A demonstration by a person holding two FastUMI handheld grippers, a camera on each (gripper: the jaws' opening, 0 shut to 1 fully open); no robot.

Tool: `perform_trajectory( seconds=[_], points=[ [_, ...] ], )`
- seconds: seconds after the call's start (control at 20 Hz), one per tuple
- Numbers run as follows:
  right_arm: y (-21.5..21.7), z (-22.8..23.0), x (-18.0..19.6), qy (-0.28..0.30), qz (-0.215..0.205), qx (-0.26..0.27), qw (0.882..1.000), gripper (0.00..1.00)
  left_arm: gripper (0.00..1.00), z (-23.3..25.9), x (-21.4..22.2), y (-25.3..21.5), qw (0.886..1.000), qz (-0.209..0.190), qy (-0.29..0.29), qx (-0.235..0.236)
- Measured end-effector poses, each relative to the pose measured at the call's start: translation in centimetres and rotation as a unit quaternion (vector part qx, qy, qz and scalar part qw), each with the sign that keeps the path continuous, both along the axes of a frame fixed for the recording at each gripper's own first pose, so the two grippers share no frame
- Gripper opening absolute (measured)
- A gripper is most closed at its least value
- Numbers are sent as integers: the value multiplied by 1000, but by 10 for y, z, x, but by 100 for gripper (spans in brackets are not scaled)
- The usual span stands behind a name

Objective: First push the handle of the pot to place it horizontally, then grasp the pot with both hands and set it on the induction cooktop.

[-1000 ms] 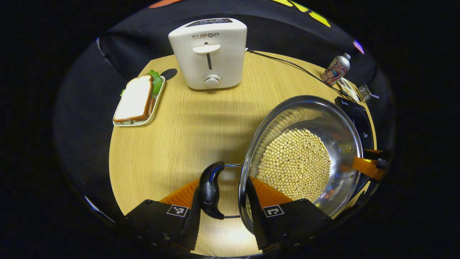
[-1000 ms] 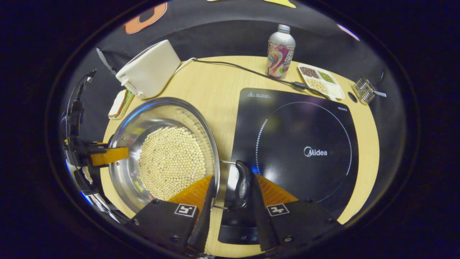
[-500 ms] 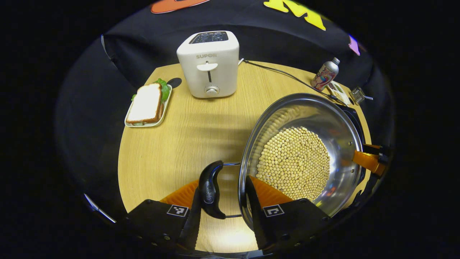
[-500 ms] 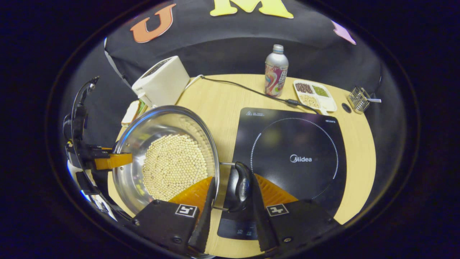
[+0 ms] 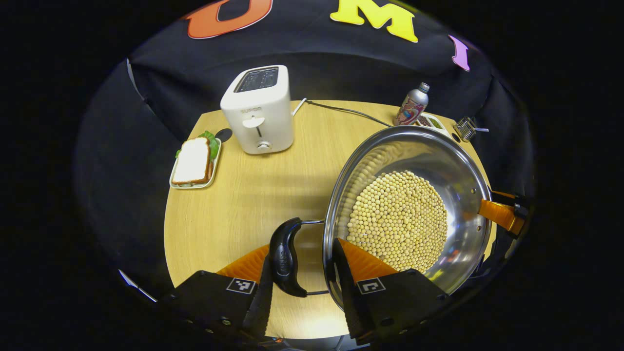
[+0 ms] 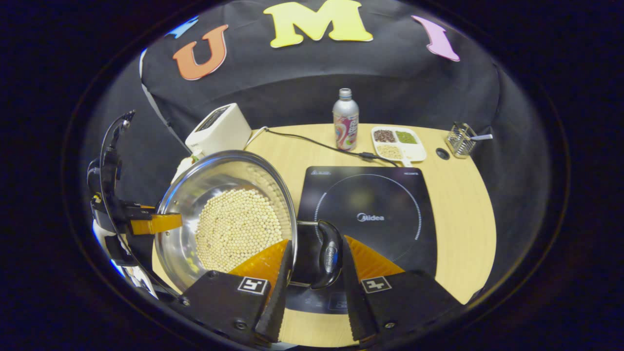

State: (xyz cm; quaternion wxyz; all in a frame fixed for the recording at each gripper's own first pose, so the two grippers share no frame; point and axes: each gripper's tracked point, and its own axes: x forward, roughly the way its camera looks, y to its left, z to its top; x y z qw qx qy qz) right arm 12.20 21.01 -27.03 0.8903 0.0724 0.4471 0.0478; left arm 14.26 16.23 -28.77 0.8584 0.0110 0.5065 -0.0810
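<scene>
Evidently the pot, loaded with beans, has risen over the last second: the toaster and worktop have shrunk in both views. Left tool straddles the left handle, one finger outside it, the other inside the rim; whether both press, I cannot tell. Right tool likewise straddles the right handle. Pot is airborne, overlapping the cooktop's left edge. Judgement: carry phase, placement outstanding.

silver pot, black cooktop, white toaster, tan table
</scene>
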Motion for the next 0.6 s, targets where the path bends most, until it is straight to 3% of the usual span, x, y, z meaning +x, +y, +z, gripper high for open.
perform_trajectory(
  seconds=[0.6],
  points=[
    [-115, 2, -19, -17, -43, -22, 999, 53, 60, -3, -4, -115, 999, -37, 5, -18]
  ],
)
